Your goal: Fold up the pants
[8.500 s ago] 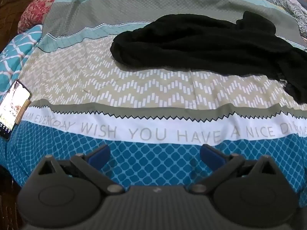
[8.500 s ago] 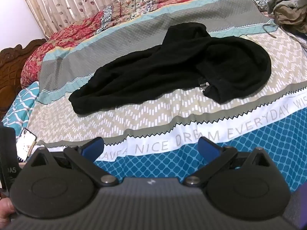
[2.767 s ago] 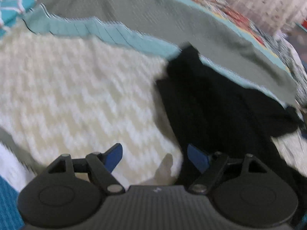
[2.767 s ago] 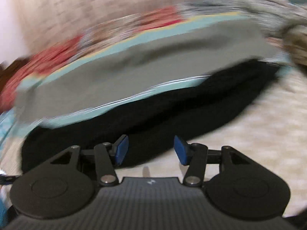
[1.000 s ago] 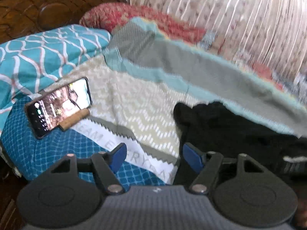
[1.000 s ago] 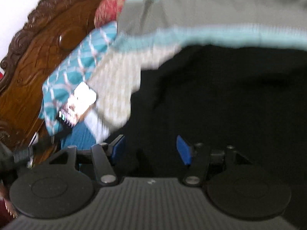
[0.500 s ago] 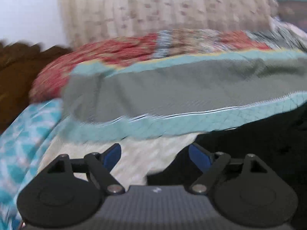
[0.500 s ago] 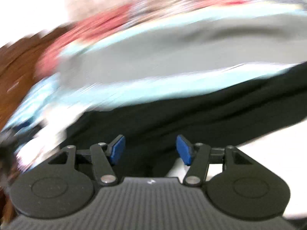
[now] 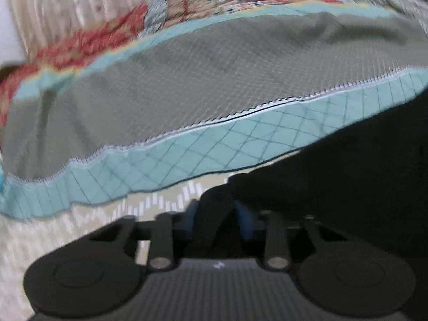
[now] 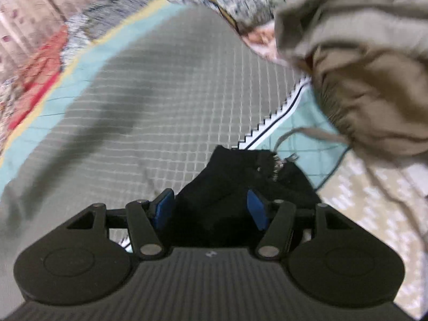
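The black pants (image 9: 334, 182) lie on the patterned bedspread (image 9: 214, 85). In the left wrist view my left gripper (image 9: 215, 218) is shut on a fold of the pants at their left end, with black cloth pinched between the blue pads. In the right wrist view my right gripper (image 10: 210, 208) holds a bunch of the black pants (image 10: 240, 176) between its blue pads, near a zipper at the cloth's edge. The jaws stand partly apart around the thick cloth.
A heap of tan clothing (image 10: 361, 67) with a drawstring lies on the bed at the right of the right gripper. Red patterned bedding (image 9: 80, 45) and a curtain (image 9: 67, 5) are at the far side. The grey band of the bedspread (image 10: 147, 107) stretches ahead.
Half a second ago both grippers were open over the pants. Now the left has closed on the cloth's left end and the right grips cloth near the zipper, close to the tan heap.
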`<state>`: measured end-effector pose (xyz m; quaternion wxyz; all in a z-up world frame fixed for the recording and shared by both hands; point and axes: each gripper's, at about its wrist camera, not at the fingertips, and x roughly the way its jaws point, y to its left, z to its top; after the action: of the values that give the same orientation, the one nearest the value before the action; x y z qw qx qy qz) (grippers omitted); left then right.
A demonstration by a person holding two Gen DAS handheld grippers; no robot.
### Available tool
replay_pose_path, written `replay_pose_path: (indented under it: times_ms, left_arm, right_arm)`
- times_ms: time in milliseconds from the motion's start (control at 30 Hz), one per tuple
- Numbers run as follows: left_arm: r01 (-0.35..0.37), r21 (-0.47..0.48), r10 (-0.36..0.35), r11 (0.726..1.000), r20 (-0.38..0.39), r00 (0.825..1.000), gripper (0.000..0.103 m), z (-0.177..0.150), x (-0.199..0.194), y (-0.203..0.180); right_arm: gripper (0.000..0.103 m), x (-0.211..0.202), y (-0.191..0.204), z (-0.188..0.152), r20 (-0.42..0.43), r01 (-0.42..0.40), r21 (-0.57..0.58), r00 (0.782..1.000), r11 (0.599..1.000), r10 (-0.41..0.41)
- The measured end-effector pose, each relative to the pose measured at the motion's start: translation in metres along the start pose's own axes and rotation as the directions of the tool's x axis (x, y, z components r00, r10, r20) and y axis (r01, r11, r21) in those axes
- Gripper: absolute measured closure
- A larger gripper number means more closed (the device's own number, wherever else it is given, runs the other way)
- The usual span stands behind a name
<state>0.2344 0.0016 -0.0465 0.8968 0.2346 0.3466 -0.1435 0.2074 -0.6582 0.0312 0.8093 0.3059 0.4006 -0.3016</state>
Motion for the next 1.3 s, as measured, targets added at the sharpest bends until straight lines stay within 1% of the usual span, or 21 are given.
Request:
replay_pose_path:
  times_ms: [67, 100, 133, 167, 200, 267, 300, 333, 367, 400, 433, 500, 567, 633, 733, 800, 900, 1000, 1100, 1200, 1300]
  left_arm:
    - [-0.041, 0.024, 0.041, 0.999, 0.013, 0.999, 0.089, -0.001, -0.003, -0.010]
    - [-0.054, 0.013, 0.054, 0.998, 0.019, 0.998, 0.090, 0.000, -0.004, -0.011]
    - [-0.064, -0.011, 0.065, 0.998, 0.024, 0.998, 0.090, 0.002, -0.004, -0.006]
    - [-0.077, -0.046, 0.079, 0.996, 0.033, 0.996, 0.091, 0.005, -0.003, -0.001]
    - [-0.100, -0.089, 0.104, 0.991, 0.046, 0.994, 0.091, 0.006, -0.006, 0.002]
    - [-0.146, -0.163, 0.159, 0.976, 0.069, 0.985, 0.091, 0.008, -0.013, 0.012]
    - [-0.165, -0.211, 0.186, 0.963, 0.083, 0.979, 0.091, 0.009, -0.016, 0.017]
    - [-0.170, -0.251, 0.198, 0.953, 0.090, 0.976, 0.091, 0.011, -0.017, 0.022]
    - [-0.174, -0.293, 0.207, 0.940, 0.085, 0.975, 0.091, 0.012, -0.016, 0.027]
    - [-0.167, -0.309, 0.197, 0.936, 0.066, 0.978, 0.091, 0.013, -0.010, 0.028]
    - [-0.170, -0.304, 0.193, 0.937, 0.045, 0.980, 0.091, 0.014, -0.004, 0.027]
    - [-0.194, -0.244, 0.200, 0.950, 0.000, 0.980, 0.091, 0.013, 0.012, 0.016]
    - [-0.222, -0.205, 0.227, 0.953, -0.002, 0.974, 0.091, 0.011, 0.015, 0.008]
    - [-0.212, -0.219, 0.219, 0.952, 0.009, 0.976, 0.091, 0.014, 0.005, 0.008]
    - [-0.171, -0.263, 0.191, 0.950, 0.054, 0.980, 0.091, 0.019, -0.022, 0.020]
    - [-0.149, -0.283, 0.184, 0.947, 0.101, 0.978, 0.091, 0.020, -0.050, 0.025]
    - [-0.123, -0.304, 0.181, 0.945, 0.170, 0.969, 0.091, 0.016, -0.098, 0.031]
    - [-0.086, -0.321, 0.166, 0.943, 0.229, 0.959, 0.091, -0.002, -0.148, 0.035]
    - [-0.050, -0.318, 0.142, 0.947, 0.273, 0.952, 0.091, -0.026, -0.196, 0.036]
    - [-0.017, -0.291, 0.107, 0.957, 0.296, 0.949, 0.091, -0.061, -0.238, 0.029]
    - [0.005, -0.242, 0.067, 0.970, 0.286, 0.956, 0.091, -0.100, -0.270, 0.013]
  right_arm:
    - [0.042, 0.022, 0.005, 0.002, 0.000, 0.022, -0.013, 1.000, 1.000, -0.022]
    - [0.053, 0.027, 0.010, -0.001, 0.022, 0.039, -0.050, 0.999, 0.998, -0.038]
    - [0.098, 0.030, 0.014, -0.003, 0.050, 0.060, -0.129, 0.997, 0.990, -0.054]
    - [0.096, 0.034, 0.014, -0.005, 0.052, 0.075, -0.189, 0.996, 0.979, -0.066]
    - [0.096, 0.028, 0.010, -0.008, 0.081, 0.067, -0.175, 0.995, 0.982, -0.054]
    - [0.096, 0.008, -0.003, -0.006, 0.175, -0.005, -0.088, 0.984, 0.996, 0.020]
    - [0.096, -0.002, -0.011, -0.005, 0.233, -0.065, -0.051, 0.969, 0.997, 0.075]
    - [0.096, -0.010, -0.020, -0.004, 0.293, -0.139, -0.018, 0.946, 0.990, 0.138]
    - [0.097, -0.013, -0.026, -0.004, 0.328, -0.178, 0.004, 0.930, 0.984, 0.167]
    - [0.097, -0.009, -0.027, -0.002, 0.324, -0.175, 0.007, 0.932, 0.985, 0.163]
    - [0.097, 0.002, -0.023, 0.000, 0.285, -0.126, -0.005, 0.951, 0.992, 0.123]
    - [0.098, 0.025, -0.017, 0.000, 0.192, -0.012, -0.020, 0.981, 1.000, 0.016]
    - [0.098, 0.023, -0.023, -0.002, 0.183, -0.033, 0.008, 0.983, 0.999, 0.031]
    - [0.099, 0.019, -0.026, 0.000, 0.192, -0.050, 0.020, 0.980, 0.999, 0.045]
    - [0.099, -0.017, -0.038, -0.004, 0.229, -0.123, 0.065, 0.968, 0.990, 0.105]
    - [0.099, -0.045, -0.047, -0.004, 0.263, -0.187, 0.095, 0.952, 0.978, 0.156]
    - [0.099, -0.101, -0.067, -0.010, 0.317, -0.256, 0.080, 0.923, 0.963, 0.219]
    - [0.099, -0.160, -0.102, -0.030, 0.367, -0.323, 0.064, 0.887, 0.944, 0.279]
    - [0.099, -0.213, -0.155, -0.060, 0.412, -0.376, 0.062, 0.853, 0.925, 0.319]
    - [0.099, -0.246, -0.214, -0.096, 0.428, -0.394, 0.080, 0.843, 0.916, 0.325]
    - [0.099, -0.258, -0.272, -0.135, 0.416, -0.398, 0.133, 0.854, 0.908, 0.314]
